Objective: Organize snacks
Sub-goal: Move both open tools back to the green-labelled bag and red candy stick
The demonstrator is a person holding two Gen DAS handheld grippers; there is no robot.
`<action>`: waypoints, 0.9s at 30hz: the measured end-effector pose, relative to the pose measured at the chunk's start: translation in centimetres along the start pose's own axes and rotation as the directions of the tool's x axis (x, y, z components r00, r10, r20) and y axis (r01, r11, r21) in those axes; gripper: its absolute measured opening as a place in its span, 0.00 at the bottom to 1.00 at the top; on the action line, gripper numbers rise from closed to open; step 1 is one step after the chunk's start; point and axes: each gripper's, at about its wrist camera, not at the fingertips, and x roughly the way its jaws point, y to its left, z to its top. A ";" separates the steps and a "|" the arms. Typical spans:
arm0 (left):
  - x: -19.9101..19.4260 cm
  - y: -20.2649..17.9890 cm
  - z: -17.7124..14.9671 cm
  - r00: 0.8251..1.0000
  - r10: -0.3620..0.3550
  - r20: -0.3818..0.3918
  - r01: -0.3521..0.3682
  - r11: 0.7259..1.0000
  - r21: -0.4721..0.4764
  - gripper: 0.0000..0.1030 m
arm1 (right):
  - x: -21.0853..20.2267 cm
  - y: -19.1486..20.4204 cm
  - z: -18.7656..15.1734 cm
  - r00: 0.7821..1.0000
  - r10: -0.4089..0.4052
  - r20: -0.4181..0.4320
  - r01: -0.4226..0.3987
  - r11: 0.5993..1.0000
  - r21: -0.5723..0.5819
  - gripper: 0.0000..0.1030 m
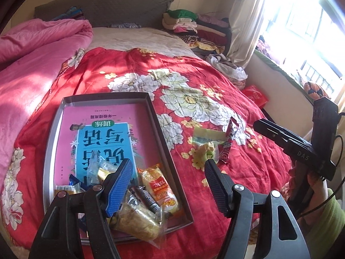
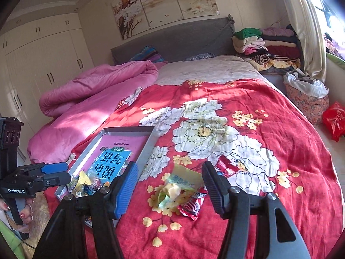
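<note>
Two loose snacks (image 2: 183, 192) on bedspread (image 2: 269, 133), between open right jaws.

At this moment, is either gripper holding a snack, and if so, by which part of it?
Nothing is held. The left gripper hovers open above the tray, and the right gripper hovers above the loose wrappers on the bedspread, its jaws empty.

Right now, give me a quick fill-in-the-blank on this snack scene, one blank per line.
1. The grey tray lies on a ____ floral bedspread.
2. Inside the tray, under the snacks, lies a pink and blue ____.
3. The yellow packet and red wrapper lie ____ the tray.
4. Both the left gripper and right gripper hold ____.

Answers: red; book; outside; nothing
</note>
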 end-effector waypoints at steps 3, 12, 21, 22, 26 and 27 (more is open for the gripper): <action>1.1 -1.3 0.6 1.000 0.000 -0.017 0.000 1.000 0.018 0.69 | 0.0 -1.3 -0.1 1.000 -0.026 -0.013 0.026 0.999 0.036 0.59; 5.3 -4.5 2.2 0.996 -0.015 -0.089 0.020 0.998 0.057 0.69 | 1.9 -3.8 -1.3 0.993 -0.061 -0.104 0.072 0.992 0.101 0.59; 10.4 -6.5 2.6 0.981 -0.031 -0.194 0.046 0.997 0.070 0.69 | 5.1 -5.4 -3.2 0.977 -0.003 -0.214 0.042 0.983 0.178 0.59; 10.9 -6.7 2.6 0.979 -0.031 -0.201 0.046 0.996 0.071 0.69 | 5.4 -5.5 -3.3 0.975 0.007 -0.222 0.036 0.982 0.186 0.56; 12.3 -7.0 2.4 0.971 -0.030 -0.236 0.049 0.996 0.077 0.69 | 6.8 -5.4 -3.8 0.967 0.028 -0.254 0.020 0.982 0.188 0.49; 12.6 -7.0 2.4 0.969 -0.031 -0.243 0.051 0.996 0.077 0.69 | 7.1 -5.3 -3.8 0.965 0.037 -0.261 0.012 0.983 0.185 0.47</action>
